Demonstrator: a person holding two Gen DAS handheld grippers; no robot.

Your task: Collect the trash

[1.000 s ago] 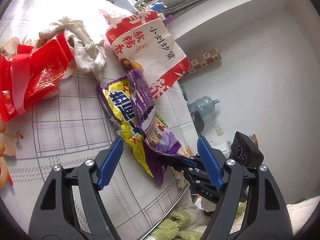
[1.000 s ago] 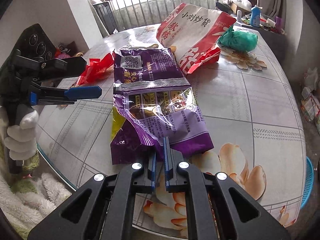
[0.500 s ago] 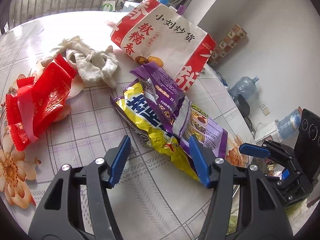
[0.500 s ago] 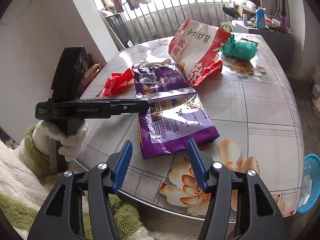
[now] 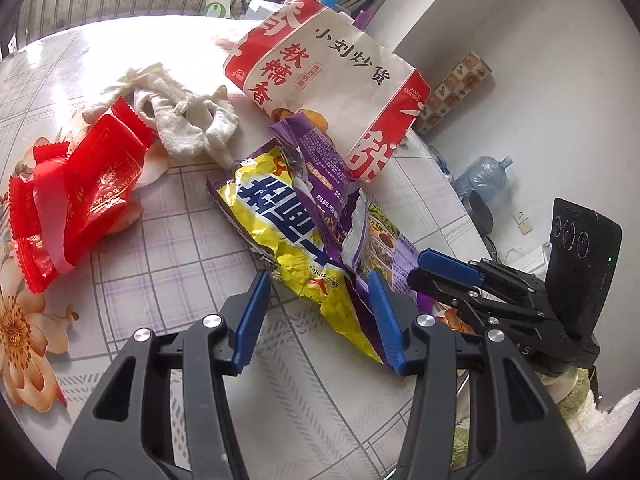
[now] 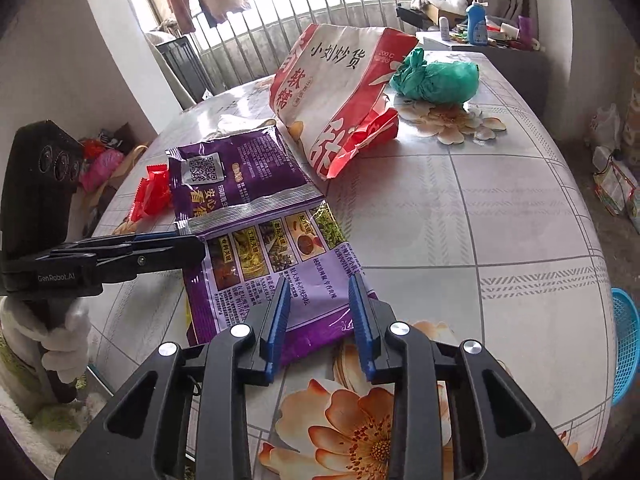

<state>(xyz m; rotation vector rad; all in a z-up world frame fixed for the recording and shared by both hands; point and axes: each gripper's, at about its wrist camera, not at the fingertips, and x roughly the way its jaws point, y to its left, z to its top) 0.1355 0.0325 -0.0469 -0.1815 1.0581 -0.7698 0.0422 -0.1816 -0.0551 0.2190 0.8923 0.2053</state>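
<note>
- Jaws first: your left gripper (image 5: 316,316) is closing with the crumpled near end of the purple-and-yellow snack bag (image 5: 296,224) between its blue pads, which do not yet press on it.
- Your right gripper (image 6: 320,320) is closing too, its pads straddling the near edge of the same bag (image 6: 256,240) without visibly pinching it.
- Bag's long axis runs from the near edge of the tabletop (image 6: 500,216) away toward the big red-and-white paper bag (image 6: 340,92), so each gripper meets it end-on at that near edge.
- Both hands are about equally close; the left sits over the yellow side, the right over the purple side.
- Farther out, toward the left edge, lie a red wrapper (image 5: 76,196) and a white cloth (image 5: 184,120); a green plastic bundle (image 6: 436,76) sits near the far right.
</note>
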